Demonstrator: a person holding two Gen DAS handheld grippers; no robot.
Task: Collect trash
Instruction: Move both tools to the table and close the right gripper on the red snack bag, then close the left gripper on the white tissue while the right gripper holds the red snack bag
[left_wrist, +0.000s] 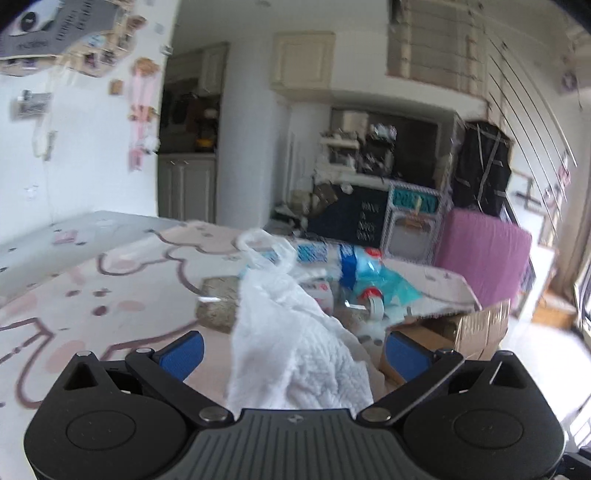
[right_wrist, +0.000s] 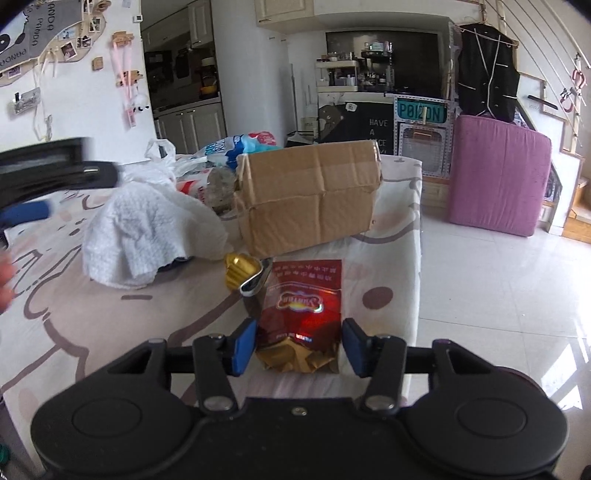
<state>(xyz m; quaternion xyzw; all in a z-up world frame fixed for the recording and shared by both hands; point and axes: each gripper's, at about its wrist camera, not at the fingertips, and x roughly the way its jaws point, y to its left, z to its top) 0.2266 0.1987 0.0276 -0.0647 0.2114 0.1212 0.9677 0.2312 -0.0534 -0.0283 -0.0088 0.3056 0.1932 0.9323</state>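
Note:
My right gripper (right_wrist: 299, 341) is low over the table's near right part. A red snack bag (right_wrist: 304, 299) with a crumpled gold end lies flat between its blue pads. The left pad is at the bag's edge and a thin gap shows at the right pad. A gold crumpled wrapper (right_wrist: 240, 273) lies just beyond the bag. My left gripper (left_wrist: 291, 347) stands wide open, with a white quilted paper towel (left_wrist: 295, 354) between its fingers, not pinched. In the right wrist view the towel (right_wrist: 136, 236) lies heaped on a white plastic bag (right_wrist: 162, 155).
A taped cardboard box (right_wrist: 310, 199) stands mid-table behind the wrapper. Blue and white packets (right_wrist: 236, 144) lie behind it. The table wears a pink cartoon cloth (right_wrist: 110, 325); its right edge drops to a tiled floor (right_wrist: 498, 295). A pink cushion (right_wrist: 498, 173) stands beyond.

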